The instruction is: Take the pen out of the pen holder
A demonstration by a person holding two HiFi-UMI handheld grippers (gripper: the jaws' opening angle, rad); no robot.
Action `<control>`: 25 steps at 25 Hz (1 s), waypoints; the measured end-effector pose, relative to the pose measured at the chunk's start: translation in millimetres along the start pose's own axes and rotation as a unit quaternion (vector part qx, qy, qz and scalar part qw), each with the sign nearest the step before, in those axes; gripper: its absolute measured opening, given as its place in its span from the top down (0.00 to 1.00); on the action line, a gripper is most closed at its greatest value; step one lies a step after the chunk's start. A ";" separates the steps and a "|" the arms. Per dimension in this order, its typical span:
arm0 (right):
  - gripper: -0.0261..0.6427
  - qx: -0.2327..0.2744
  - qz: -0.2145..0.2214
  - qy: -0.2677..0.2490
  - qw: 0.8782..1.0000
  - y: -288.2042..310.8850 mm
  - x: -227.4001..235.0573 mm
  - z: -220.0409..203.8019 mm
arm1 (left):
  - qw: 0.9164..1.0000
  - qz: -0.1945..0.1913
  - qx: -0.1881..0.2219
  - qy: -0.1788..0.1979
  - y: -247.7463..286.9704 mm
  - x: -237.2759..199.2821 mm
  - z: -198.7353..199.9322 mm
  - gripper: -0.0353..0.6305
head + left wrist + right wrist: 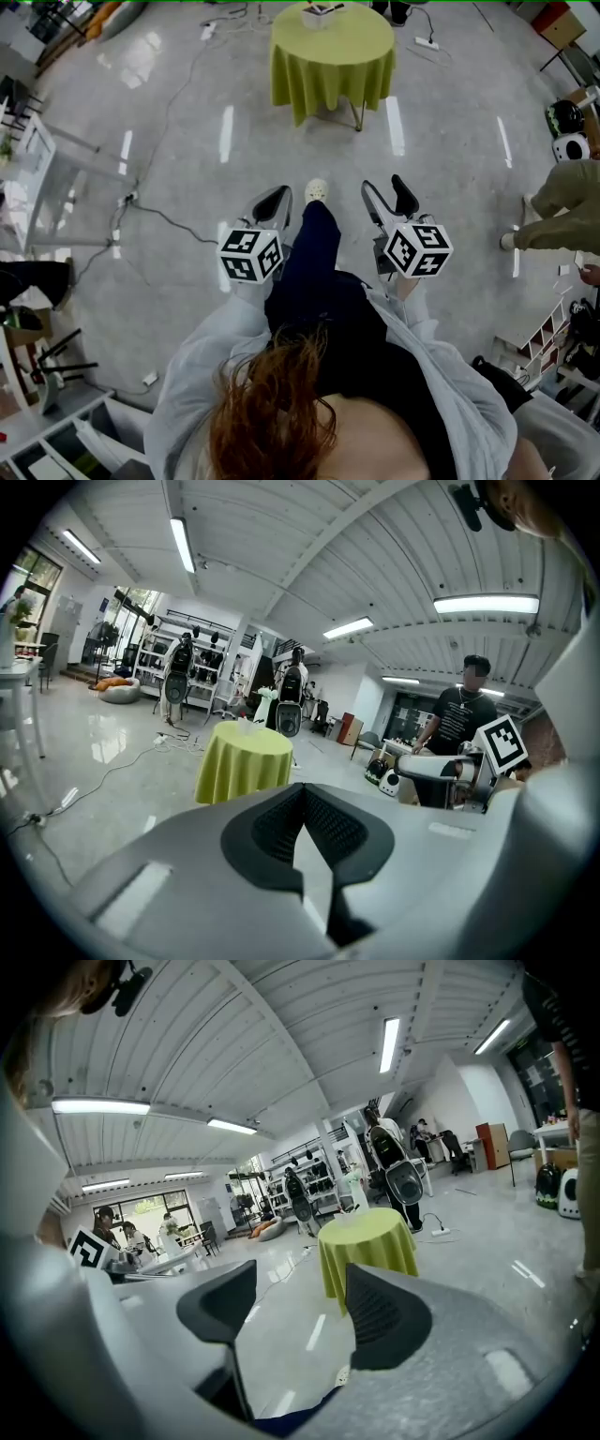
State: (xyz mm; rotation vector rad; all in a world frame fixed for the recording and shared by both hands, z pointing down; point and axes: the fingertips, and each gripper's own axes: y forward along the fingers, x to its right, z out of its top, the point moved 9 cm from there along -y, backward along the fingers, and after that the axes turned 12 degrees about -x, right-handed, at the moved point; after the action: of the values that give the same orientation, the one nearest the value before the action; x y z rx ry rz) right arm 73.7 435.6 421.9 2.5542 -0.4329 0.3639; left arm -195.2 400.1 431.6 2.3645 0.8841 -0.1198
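The left tool (273, 201), grey with black ridged pads and a marker cube, has its jaws pressed together with nothing between them. The right tool (387, 191) stands spread and empty. Both hang well short of the round counter draped in yellow-green cloth (333, 58) and point towards it. The small white pen holder (322, 13) sits on the counter's far side; the pen is too small to make out.
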 end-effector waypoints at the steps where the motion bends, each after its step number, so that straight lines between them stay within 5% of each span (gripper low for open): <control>1: 0.52 -0.003 0.002 -0.001 1.000 2.3 0.8 0.9 | 1.000 0.001 -0.001 -0.001 2.2 -1.6 0.9 0.93; 11: 0.56 -0.010 0.002 -0.011 1.000 55.3 30.2 44.3 | 1.000 0.010 0.005 -0.013 52.9 -34.1 42.7 0.93; 25: 0.55 0.005 -0.001 -0.022 1.000 170.9 68.0 174.0 | 1.000 0.014 0.024 -0.011 140.6 -114.4 170.5 0.93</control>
State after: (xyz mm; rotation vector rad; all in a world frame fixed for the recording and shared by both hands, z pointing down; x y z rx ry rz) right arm 102.0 188.0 376.9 2.5772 -0.4450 0.3103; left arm -175.5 154.5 396.8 2.4149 0.8447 -0.1575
